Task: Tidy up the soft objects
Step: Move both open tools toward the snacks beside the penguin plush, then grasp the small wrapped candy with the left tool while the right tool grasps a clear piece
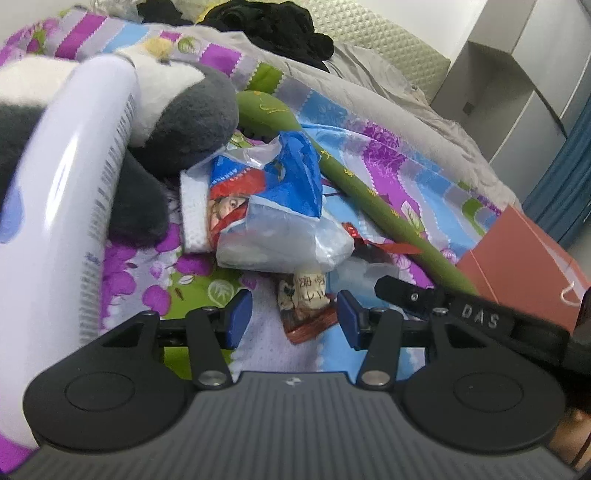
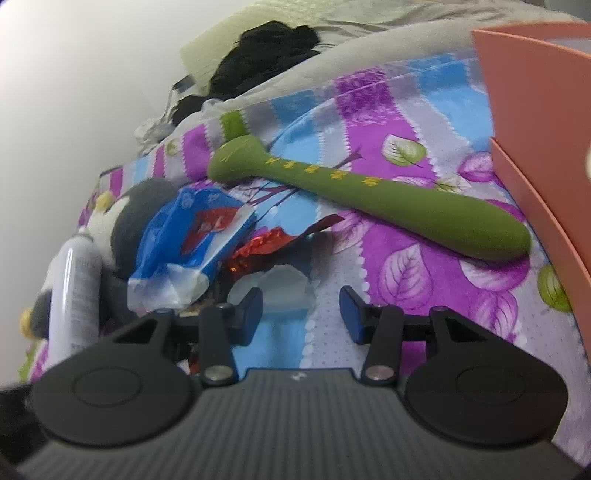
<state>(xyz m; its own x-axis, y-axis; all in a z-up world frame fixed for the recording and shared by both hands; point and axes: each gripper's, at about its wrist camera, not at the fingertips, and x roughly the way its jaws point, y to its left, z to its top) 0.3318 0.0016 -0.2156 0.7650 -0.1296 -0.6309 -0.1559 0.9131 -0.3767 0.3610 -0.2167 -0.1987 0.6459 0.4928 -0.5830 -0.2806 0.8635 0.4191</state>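
Observation:
A grey and white penguin plush (image 1: 184,114) lies on the flowered bed sheet (image 1: 373,147); it also shows in the right wrist view (image 2: 136,210). A long green soft stick (image 1: 373,195) with yellow marks lies across the sheet, plain in the right wrist view (image 2: 369,199). A blue and clear plastic bag (image 1: 273,206) sits between them, and shows in the right wrist view too (image 2: 192,240). My left gripper (image 1: 293,317) is open just above a small printed packet (image 1: 306,299). My right gripper (image 2: 301,314) is open and empty over the sheet.
A white bottle (image 1: 70,221) lies at the left by the plush. A salmon paper bag (image 1: 528,262) stands at the right edge of the bed, close in the right wrist view (image 2: 535,110). Black clothes (image 1: 273,26) and a grey blanket (image 1: 388,88) lie behind.

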